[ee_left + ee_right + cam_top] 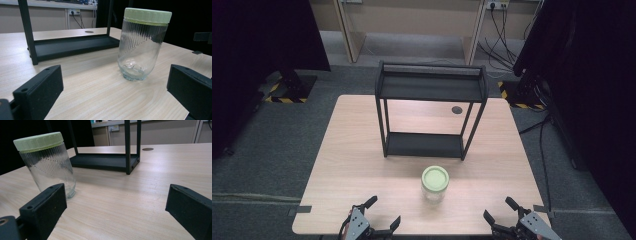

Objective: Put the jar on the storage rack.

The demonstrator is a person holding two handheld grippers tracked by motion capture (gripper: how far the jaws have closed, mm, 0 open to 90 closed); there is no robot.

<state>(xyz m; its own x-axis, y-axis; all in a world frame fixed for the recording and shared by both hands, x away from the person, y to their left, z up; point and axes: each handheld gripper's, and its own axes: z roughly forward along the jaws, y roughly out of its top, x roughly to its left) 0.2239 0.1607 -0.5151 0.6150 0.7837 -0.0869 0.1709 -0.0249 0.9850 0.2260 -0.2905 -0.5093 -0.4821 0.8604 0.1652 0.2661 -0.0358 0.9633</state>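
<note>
the jar (435, 184) stands upright on the surface (347, 170), lid (435, 177) screwed on, in front of the black rack (430, 107) and apart from it. it sits between the two grippers but a little ahead of both. the glass is ribbed, clear, and looks empty.

the left gripper (378, 216) rests low at the near edge, jaws spread wide, holding nothing. in the left gripper view the jar (142, 45) stands ahead and to the right of the line between the jaws — not yet between them. the right gripper (502, 210) is likewise released, jaws wide apart, empty. in the right gripper view the jar (46, 163) is off to the left, just beyond the left jaw, and the rack's lower shelf (105, 162) lies farther back.

judging from this, the work is at its very start: the approach to the jar, with no contact made. the rack's lower shelf (424, 145) is bare, and so is the top shelf (432, 87), so a likely aim is to set the jar on one of them — though that is only a guess.

the next move calls for one gripper to swing toward the jar and line its jaws up on either side of the glass body, below the lid. the spread looks wide enough. the ribbed glass may be slick, so a square, level grip around the middle would be safest, closing gently so the jar does not tip or skid.
</note>
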